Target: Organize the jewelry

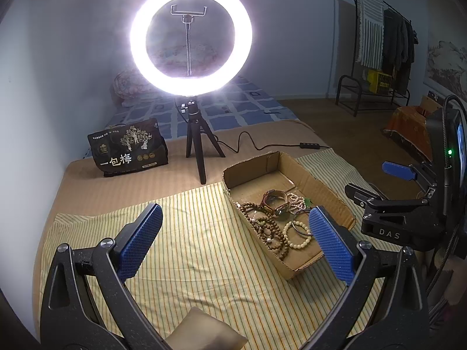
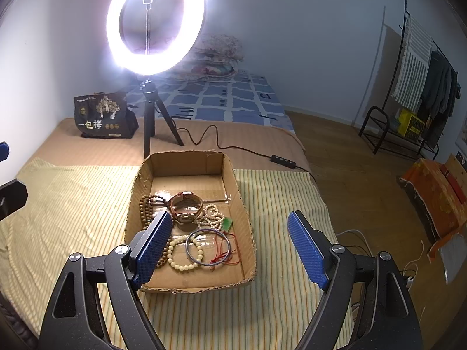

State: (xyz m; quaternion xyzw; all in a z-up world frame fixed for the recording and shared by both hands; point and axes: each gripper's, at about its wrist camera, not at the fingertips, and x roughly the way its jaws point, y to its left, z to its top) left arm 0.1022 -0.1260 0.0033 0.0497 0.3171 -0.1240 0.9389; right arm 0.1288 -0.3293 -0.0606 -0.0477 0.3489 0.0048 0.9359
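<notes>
A tangle of jewelry lies in the near half of a shallow, open brown cardboard box (image 2: 236,201) set on a yellow-and-green striped cloth (image 2: 73,204) spread over a bed. In the heap, a brown-strapped wristwatch (image 2: 186,208) sits toward the middle, with a long strand of dark wooden beads (image 2: 146,207) along the box's left side and a strand of small pale beads (image 2: 213,214) to the watch's right, beside a small green pendant (image 2: 227,224). Nearer the camera lie a cream bead bracelet (image 2: 182,258), a thin purple bangle (image 2: 204,248) overlapping it, and a loop of red cord (image 2: 226,250).

The right tool (image 2: 230,248) hangs above the box's near end with its blue-padded fingers spread wide and nothing between them; its left finger hides part of the wooden beads. The left tool (image 1: 233,242), seen from its own camera, is likewise spread wide and empty, over the striped cloth to the left of the box (image 1: 329,195), with its right finger overlapping the box's near corner.

Beyond the box, on the tan bedcover (image 2: 87,151), a lit white ring light (image 2: 154,23) stands on a small black tripod (image 2: 151,116), its black cable (image 2: 233,148) trailing right. A black snack bag with white Chinese lettering (image 2: 102,116) stands to the tripod's left. A blue checked quilt (image 2: 233,102) covers the far bed, and a black clothes rack (image 2: 420,87) stands by the wall at right.
</notes>
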